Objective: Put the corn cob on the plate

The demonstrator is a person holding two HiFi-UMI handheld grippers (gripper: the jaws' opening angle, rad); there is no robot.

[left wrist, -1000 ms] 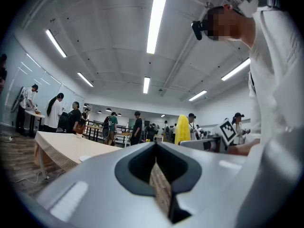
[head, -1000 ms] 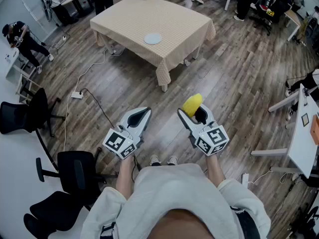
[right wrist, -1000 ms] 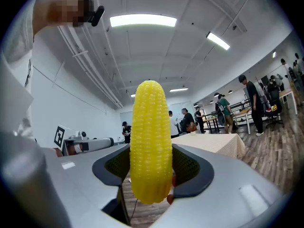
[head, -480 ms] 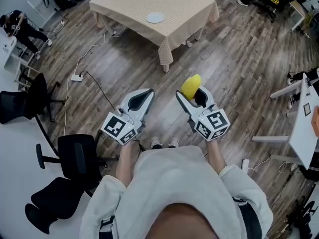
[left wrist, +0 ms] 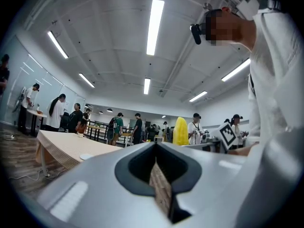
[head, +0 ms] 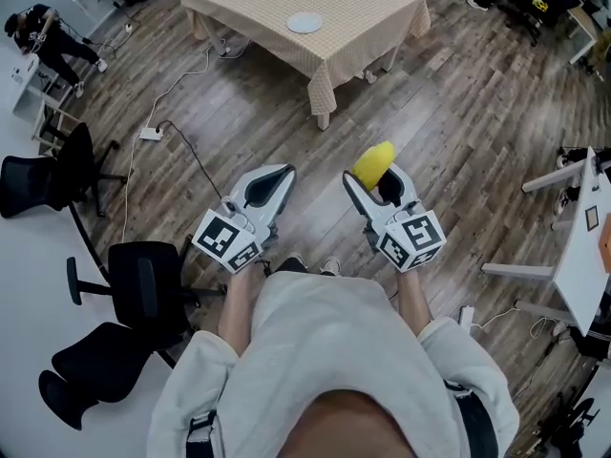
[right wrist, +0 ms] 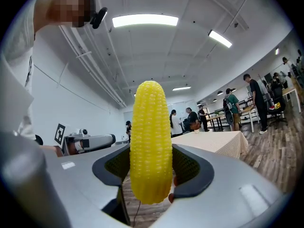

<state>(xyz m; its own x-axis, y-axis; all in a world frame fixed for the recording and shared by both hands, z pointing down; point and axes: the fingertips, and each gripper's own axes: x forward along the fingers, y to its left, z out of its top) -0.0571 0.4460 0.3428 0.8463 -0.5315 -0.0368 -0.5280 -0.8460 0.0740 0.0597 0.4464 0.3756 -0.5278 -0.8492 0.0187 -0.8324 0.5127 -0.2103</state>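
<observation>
Head view: the corn cob (head: 371, 163) is shown clamped upright between the jaws of the right gripper (head: 373, 174), which are spread wide around its thick lower part, while the jaws of the left gripper (head: 278, 175) are pressed together with nothing between them. The plate (head: 305, 23) is seen well apart from both, on the cloth-covered tabletop (head: 368, 8) across the wooden floor (head: 458, 132), so the carry is judged to be at an early stage. The step is best done with the grip left unchanged on the way over and the cob brought low over the plate's middle before the jaws are parted, so that it is laid down rather than dropped and cannot roll off the shallow rim. A cable (head: 186, 165) and a power strip (head: 150, 134) are stretched over the floor left of the likely path, and black office chairs (head: 143, 294) are parked close on the person's left. Other people are glimpsed at desks around the room, none between the grippers and the tabletop.
</observation>
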